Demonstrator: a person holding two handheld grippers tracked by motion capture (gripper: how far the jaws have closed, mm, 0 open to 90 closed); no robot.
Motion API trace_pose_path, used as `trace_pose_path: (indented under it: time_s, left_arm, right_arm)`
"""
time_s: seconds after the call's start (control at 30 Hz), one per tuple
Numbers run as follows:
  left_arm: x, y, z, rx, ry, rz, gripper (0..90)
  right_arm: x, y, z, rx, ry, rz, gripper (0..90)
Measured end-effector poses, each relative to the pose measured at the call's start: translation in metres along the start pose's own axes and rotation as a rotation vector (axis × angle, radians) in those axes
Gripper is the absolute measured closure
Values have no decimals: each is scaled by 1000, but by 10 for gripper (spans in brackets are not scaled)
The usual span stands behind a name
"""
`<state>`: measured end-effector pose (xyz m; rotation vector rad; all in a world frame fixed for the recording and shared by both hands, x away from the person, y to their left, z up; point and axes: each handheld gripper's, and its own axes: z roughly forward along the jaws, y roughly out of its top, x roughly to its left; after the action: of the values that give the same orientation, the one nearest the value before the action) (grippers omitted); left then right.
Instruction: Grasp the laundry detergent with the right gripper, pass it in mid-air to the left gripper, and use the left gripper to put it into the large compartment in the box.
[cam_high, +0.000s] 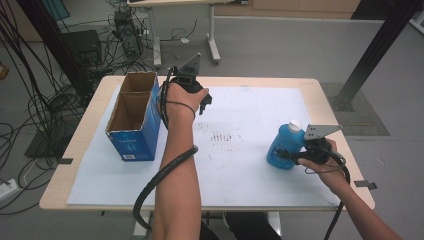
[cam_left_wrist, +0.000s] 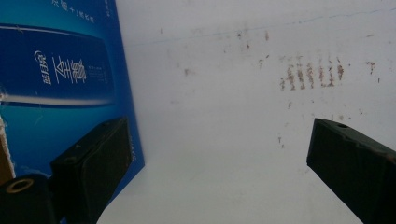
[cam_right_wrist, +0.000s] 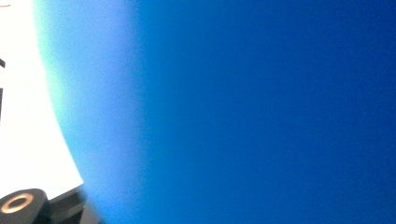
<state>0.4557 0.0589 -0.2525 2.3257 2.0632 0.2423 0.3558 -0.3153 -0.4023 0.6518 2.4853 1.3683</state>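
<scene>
From above, the right gripper (cam_high: 291, 154) is clamped on the blue bottle (cam_high: 283, 146) at the table's right, well apart from the open box (cam_high: 134, 120) at far left. Its own camera is close against blue plastic; the rounded side could slip when lifted. The left gripper (cam_left_wrist: 217, 161) gapes wide beside the box, empty, and could nudge it.

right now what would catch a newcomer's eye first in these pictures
The blue bottle with a white cap, upright near the table's right edge, clamped by the right hand-held gripper. Next the open blue cardboard box at the left, with the left hand-held gripper beside it, jaws open over the stained white sheet.
</scene>
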Motion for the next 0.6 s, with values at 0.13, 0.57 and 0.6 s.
trace_pose_path:
  time_s: [0.13, 0.57, 0.6]
  left_arm:
    - [1, 0, 0, 0, 1, -1, 72]
    - [1, 0, -1, -1, 2, -4, 72]
    - [1, 0, -1, -1, 2, -3, 72]
  right_arm:
    - [0, 0, 0, -1, 0, 0, 445]
    - [0, 0, 0, -2, -2, -1, 445]
    - [0, 0, 0, -2, -1, 0, 445]
